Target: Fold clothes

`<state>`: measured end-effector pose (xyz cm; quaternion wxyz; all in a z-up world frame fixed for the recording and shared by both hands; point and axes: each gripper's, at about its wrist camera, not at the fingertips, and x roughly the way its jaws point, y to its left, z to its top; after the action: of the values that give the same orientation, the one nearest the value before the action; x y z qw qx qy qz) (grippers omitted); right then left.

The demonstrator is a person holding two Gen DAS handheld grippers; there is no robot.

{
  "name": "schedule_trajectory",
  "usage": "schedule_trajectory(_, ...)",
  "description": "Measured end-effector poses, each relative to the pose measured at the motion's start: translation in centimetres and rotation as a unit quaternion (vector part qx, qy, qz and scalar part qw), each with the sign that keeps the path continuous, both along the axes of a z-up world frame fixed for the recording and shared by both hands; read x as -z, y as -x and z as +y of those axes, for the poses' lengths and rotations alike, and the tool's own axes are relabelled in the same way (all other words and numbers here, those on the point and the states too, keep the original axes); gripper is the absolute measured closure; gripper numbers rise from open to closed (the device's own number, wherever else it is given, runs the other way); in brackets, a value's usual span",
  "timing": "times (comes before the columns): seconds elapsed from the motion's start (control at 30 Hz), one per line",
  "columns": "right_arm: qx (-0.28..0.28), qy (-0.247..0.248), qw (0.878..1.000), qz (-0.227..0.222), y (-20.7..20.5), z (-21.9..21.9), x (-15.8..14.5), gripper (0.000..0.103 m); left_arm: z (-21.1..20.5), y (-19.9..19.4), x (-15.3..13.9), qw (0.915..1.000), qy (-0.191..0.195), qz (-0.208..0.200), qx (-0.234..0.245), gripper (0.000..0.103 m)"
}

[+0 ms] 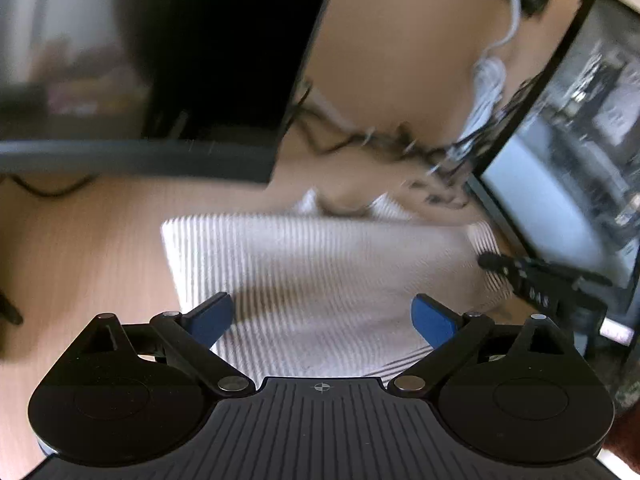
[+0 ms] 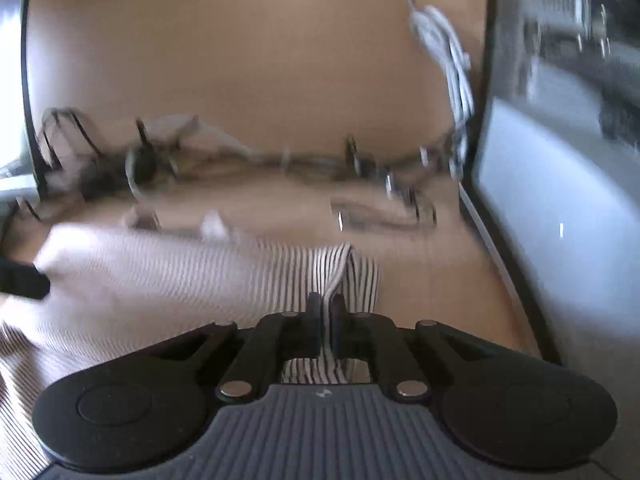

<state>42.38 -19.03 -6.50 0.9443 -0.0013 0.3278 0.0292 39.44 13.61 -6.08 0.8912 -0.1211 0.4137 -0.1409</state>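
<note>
Wooden desk [image 1: 80, 248] with monitors behind, striped garment [image 1: 320, 264] lying flat just ahead of both grippers. Right gripper [image 2: 326, 312] is pinching its edge, probably to fold it over; left gripper [image 1: 322, 320] hangs spread wide above, empty.

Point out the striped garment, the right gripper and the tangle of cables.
striped garment [image 1: 320, 264], left wrist view, middle of the flat cloth
right gripper [image 2: 326, 308], right wrist view, between the fingertips pinching the cloth
tangle of cables [image 2: 320, 164], right wrist view, middle of the bundle
</note>
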Motion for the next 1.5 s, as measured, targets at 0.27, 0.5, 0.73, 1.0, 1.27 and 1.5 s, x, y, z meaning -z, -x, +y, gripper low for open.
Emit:
schedule_trajectory(0.27,0.027,-0.019,0.999,0.007,1.2,-1.0,-1.1,0.06,-0.3,-0.5,0.0,0.9999,-0.013,0.0,-0.003,0.003)
schedule_trajectory(0.5,0.015,-0.111,0.994,0.014,2.3,-0.4,-0.9,0.039,-0.6,0.2,-0.3,0.9994,-0.033,0.001,-0.005,0.002)
schedule_trajectory(0.73,0.055,-0.133,0.987,0.067,2.1,-0.9,0.8,0.034,-1.9,1.3,-0.6,0.9974,-0.072,0.0,0.002,0.001)
schedule_trajectory(1.0,0.009,-0.04,0.998,0.052,0.9,0.6,-0.3,0.084,-3.1,2.3,-0.7,0.9969,-0.075,-0.003,0.021,0.0)
schedule_trajectory(1.27,0.01,-0.029,0.999,0.029,2.4,0.4,-1.7,0.095,-3.2,2.6,-1.2,0.9973,-0.069,-0.009,0.026,0.0)
schedule_trajectory(1.5,0.002,0.002,0.999,0.032,1.8,0.2,0.0,0.094,-2.4,1.6,0.4,0.9984,-0.051,0.009,0.025,0.0)
